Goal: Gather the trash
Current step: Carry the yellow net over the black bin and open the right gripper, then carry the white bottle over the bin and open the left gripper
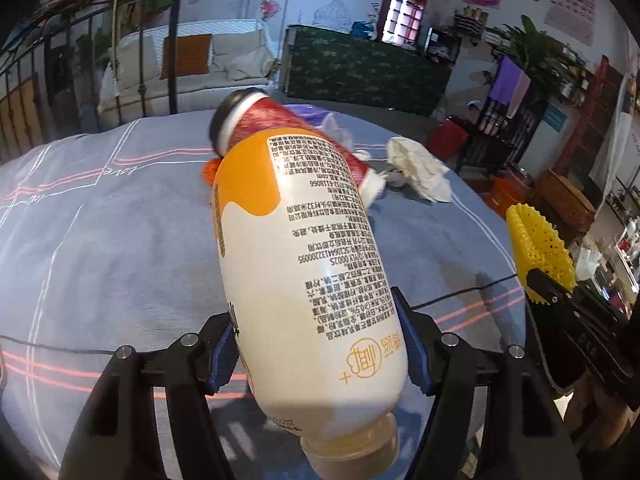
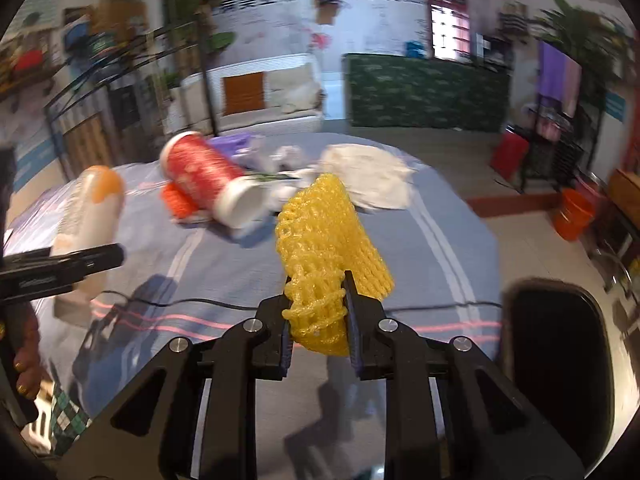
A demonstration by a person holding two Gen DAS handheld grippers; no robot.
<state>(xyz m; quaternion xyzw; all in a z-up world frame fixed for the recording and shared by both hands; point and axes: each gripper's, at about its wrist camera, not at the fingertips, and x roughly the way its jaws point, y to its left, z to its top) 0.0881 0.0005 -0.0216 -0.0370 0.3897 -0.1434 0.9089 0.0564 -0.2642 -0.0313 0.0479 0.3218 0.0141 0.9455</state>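
Note:
My left gripper (image 1: 320, 344) is shut on a white and orange drink bottle (image 1: 304, 264), held above the blue bedcover (image 1: 100, 220), its neck towards the camera. The bottle also shows in the right wrist view (image 2: 92, 208). My right gripper (image 2: 318, 320) is shut on a yellow foam fruit net (image 2: 328, 248), also seen at the right in the left wrist view (image 1: 538, 244). On the bed lie a red paper cup (image 2: 208, 176), an orange foam net (image 2: 178, 202) under it, crumpled white tissue (image 2: 368, 176) and purple plastic (image 2: 236, 146).
A black trash bin opening (image 2: 556, 352) is at the lower right, beside the bed. A thin black cable (image 2: 224, 302) crosses the bedcover. An orange bucket (image 2: 574, 216) and red bin (image 2: 510, 156) stand on the floor to the right. A black metal bed frame (image 1: 172, 40) is at the far left.

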